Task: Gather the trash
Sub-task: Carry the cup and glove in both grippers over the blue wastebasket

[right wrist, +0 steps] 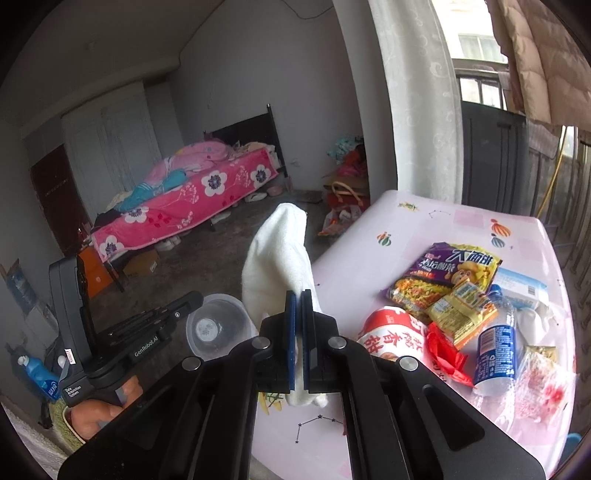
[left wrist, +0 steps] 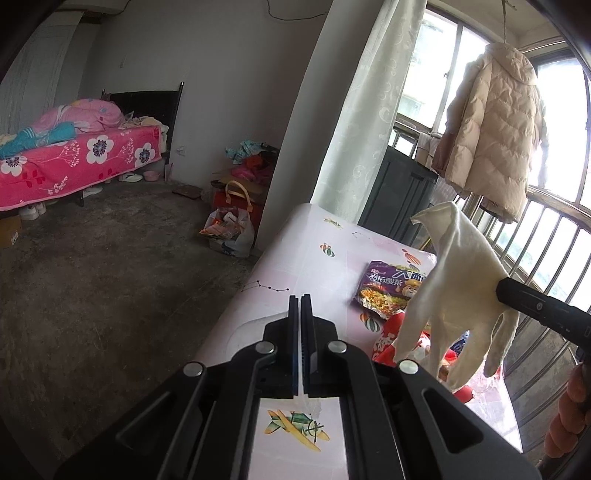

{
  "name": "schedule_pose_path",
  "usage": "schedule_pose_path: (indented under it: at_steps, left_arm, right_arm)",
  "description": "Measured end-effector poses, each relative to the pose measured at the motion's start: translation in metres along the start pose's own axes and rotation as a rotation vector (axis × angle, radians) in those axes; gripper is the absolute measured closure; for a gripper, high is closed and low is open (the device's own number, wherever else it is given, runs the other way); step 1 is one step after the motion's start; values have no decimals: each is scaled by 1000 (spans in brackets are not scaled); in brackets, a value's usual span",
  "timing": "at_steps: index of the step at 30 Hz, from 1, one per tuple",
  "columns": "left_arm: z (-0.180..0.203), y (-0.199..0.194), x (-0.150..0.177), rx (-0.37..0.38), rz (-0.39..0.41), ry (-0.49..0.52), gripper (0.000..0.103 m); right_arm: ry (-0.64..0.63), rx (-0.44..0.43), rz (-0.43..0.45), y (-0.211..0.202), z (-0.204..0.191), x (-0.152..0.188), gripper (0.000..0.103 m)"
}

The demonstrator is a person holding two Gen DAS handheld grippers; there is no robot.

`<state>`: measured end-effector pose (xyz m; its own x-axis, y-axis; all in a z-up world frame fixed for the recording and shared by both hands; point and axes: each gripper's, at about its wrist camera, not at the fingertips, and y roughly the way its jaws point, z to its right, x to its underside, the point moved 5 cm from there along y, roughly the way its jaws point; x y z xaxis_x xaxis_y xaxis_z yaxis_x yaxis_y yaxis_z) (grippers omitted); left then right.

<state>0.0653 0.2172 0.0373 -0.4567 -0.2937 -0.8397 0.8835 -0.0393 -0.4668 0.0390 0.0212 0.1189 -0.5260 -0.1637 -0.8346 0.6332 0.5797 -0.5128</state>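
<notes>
1. Right gripper (right wrist: 299, 295) – jaws pinching a white tissue (right wrist: 277, 269), lifted above the table (right wrist: 461, 218), centre of right wrist view.
2. Left gripper (left wrist: 299, 299) – jaws pressed together; a clear plastic container (right wrist: 218, 325) hangs at its tip, lower left of right view.
3. Purple snack wrapper (right wrist: 443, 273) + other trash lie on table, right side.

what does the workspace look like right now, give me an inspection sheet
surface: pink patterned table, trash piled at its right end
job's things: white cloth held up off the table; purple noodle packet, yellow packet, blue bottle, red-and-white wrapper lying on the table
clutter: clear plastic cup in the left tool's fingers
grippers: right tool shut on the white cloth; left tool shut on the cup's rim
cables: thin dark wire on the far wall
surroundings: bed with pink floral cover, full plastic bag on the floor, beige coat hanging by the window
</notes>
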Motion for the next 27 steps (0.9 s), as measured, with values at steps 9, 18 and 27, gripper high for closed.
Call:
schedule_pose_path:
  at_steps: [9,18,27]
  left_arm:
    - [47,-22,-20,58,81,72,103]
    - [134,-27,-31,216,126,148,103]
    - [267,17,-15,515,-65,218,103]
  right_arm:
    - [59,41,132,-52,33,-13,102]
    - [150,216,268,-133,100,-14,102]
    - [269,513,314,-209,179,22,102]
